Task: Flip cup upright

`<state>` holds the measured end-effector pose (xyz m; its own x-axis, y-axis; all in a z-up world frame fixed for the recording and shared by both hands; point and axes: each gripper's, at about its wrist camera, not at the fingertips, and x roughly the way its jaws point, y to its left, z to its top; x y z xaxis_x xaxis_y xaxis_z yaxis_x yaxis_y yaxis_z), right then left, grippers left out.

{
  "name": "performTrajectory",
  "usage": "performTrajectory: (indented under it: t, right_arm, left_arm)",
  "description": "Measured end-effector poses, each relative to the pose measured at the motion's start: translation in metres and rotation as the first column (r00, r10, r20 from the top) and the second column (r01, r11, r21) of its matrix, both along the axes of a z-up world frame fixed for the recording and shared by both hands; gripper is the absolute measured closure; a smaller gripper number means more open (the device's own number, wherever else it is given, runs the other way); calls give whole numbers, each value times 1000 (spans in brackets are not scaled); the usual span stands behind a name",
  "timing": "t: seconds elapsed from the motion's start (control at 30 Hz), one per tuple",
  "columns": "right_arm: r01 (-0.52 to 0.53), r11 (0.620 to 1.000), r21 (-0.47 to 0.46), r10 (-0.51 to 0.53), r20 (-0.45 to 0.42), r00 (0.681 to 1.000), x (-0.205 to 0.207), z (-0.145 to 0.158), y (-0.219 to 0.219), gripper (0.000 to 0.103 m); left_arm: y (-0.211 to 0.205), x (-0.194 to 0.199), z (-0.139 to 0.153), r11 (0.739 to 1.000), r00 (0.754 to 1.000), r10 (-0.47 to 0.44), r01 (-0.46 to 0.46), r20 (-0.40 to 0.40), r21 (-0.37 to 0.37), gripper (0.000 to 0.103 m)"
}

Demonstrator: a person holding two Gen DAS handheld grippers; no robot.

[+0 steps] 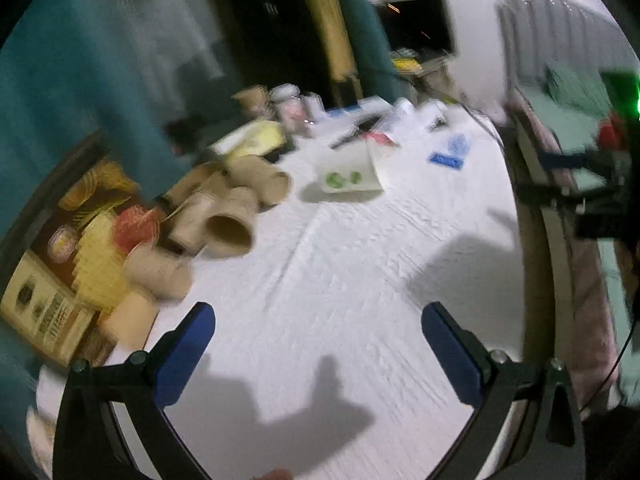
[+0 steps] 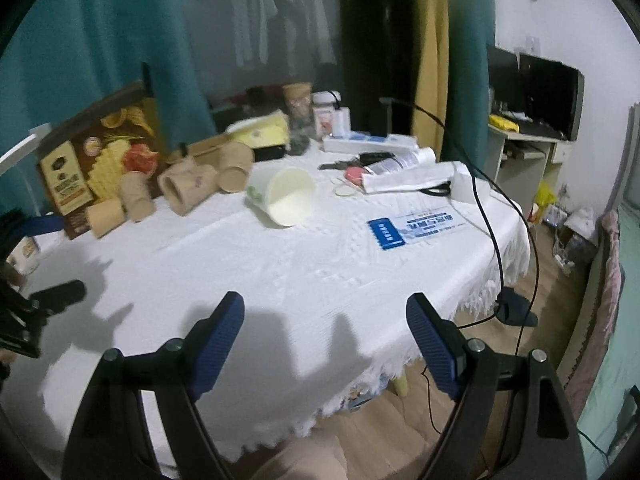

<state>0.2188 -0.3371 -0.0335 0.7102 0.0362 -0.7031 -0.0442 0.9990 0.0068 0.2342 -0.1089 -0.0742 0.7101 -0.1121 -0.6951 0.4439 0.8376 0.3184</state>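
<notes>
From the left wrist view, which is smeared with motion blur, the left claw [image 1: 318, 354] stands wide open with nothing between its blue pads, hanging over bare white cloth on the bench [image 1: 340, 280]. The white cup [image 1: 350, 176] lies on its side further in, well apart from the claw, and a heap of brown paper cups [image 1: 224, 216] sits just to its left. A hasty sweep that way could scatter the heap or snag the loose cloth. From the right wrist view, the right claw [image 2: 326, 340] is likewise spread wide and empty, near the bench edge. The cup [image 2: 286, 196] rests tipped over with its mouth facing the camera, near the middle of the bench. Being light and round, it would likely roll or skid off if one pad nudges it first, and a hard squeeze on the thin rim could crush it. The black cable [image 2: 496, 248] draped over the right edge might catch a finger.
</notes>
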Motion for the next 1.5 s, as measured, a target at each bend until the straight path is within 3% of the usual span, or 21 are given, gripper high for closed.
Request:
performTrajectory:
  t: [0.17,0.27,0.33,0.47,0.57,0.67,0.77,0.83,0.87,0.97,1.03,1.1,1.2,1.3,1.33,1.4,1.5]
  right_arm:
    - [28,1000,15,-27,-46,999,34,-17,-17,22]
    - [37,999,18,-36,-69,997,45,-25,-21,22]
    - [43,999,22,-41,-83,996,48,-29,-24,22]
    - [67,997,31,-63,-107,992,52,-38,-32,22]
    - [84,996,33,-79,-119,990,54,-41,-37,22]
    - [92,995,33,-88,-117,989,57,-42,-42,22]
    - [88,995,40,-83,-114,990,56,-41,-45,22]
    - [85,995,43,-79,-115,990,55,-40,-45,22]
    - [83,996,44,-78,-112,991,55,-39,-45,22]
    - [79,996,49,-74,-99,992,50,-34,-44,22]
    - [77,996,52,-72,-90,993,47,-30,-43,22]
    - [67,996,59,-63,-74,995,41,-24,-40,22]
    - [50,996,74,-46,-50,998,29,-15,-33,22]
    - [25,995,92,-22,-37,999,14,-10,-24,22]
    - [16,995,97,-12,-34,999,8,-9,-20,22]
    - [-8,994,111,11,-27,1000,-4,-7,-11,22]
    - [-44,990,131,47,-20,999,-20,-6,4,22]
  left_arm:
    - [-38,71,-27,970,983,-176,182,-48,164,0]
    - [-53,119,-42,935,964,-246,264,-101,238,0]
    - [-59,144,-48,904,937,-316,344,-147,253,0]
    - [-75,178,-49,833,886,-427,462,-178,305,0]
    - [-88,192,-51,765,840,-503,543,-206,346,0]
    - [-106,199,-60,684,778,-576,627,-253,372,0]
    - [-122,204,-74,623,756,-594,649,-275,437,3]
    - [-125,205,-71,631,749,-595,660,-290,408,14]
    - [-126,208,-68,642,752,-583,658,-307,394,30]
    - [-122,210,-62,685,778,-539,628,-323,370,32]
    - [-116,210,-55,733,792,-509,604,-336,312,32]
    - [-105,204,-42,799,822,-462,549,-334,247,32]
    - [-77,188,-12,915,867,-364,402,-340,45,32]
    - [-41,158,9,971,903,-239,213,-358,-113,32]
    - [-29,148,12,977,907,-192,142,-374,-159,32]
    - [0,119,16,960,894,-108,-20,-434,-281,32]
    - [42,75,13,874,858,11,-257,-514,-411,32]
